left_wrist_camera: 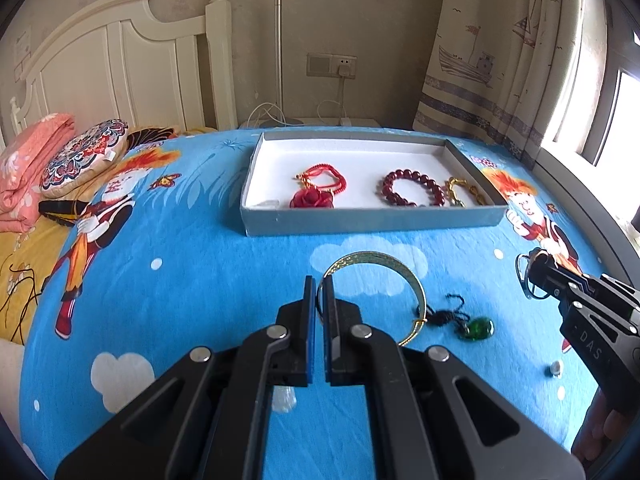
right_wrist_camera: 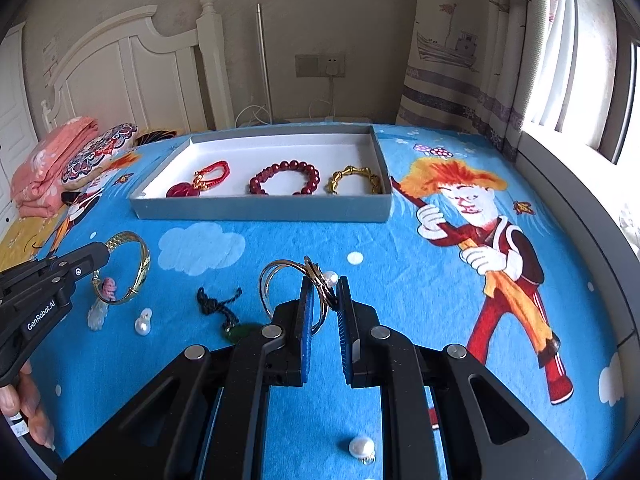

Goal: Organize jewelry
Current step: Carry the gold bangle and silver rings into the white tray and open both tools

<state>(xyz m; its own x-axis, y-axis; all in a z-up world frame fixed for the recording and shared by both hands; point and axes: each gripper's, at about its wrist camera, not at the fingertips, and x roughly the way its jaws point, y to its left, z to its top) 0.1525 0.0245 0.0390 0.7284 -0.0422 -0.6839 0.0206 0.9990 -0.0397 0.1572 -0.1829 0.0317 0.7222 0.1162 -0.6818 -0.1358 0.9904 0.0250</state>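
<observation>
The left gripper (left_wrist_camera: pixel 319 280) is closed on a gold bangle (left_wrist_camera: pixel 384 260), lifted over the blue bedspread (left_wrist_camera: pixel 180 280). The right gripper (right_wrist_camera: pixel 325 284) pinches thin rings w/ a pearl (right_wrist_camera: pixel 316 280). The grey tray (right_wrist_camera: pixel 260 208) sits near the bed's far edge, w/ a red necklace (right_wrist_camera: pixel 208 178), a dark red bead bracelet (right_wrist_camera: pixel 286 176) & a gold bracelet (right_wrist_camera: pixel 354 180) inside.
</observation>
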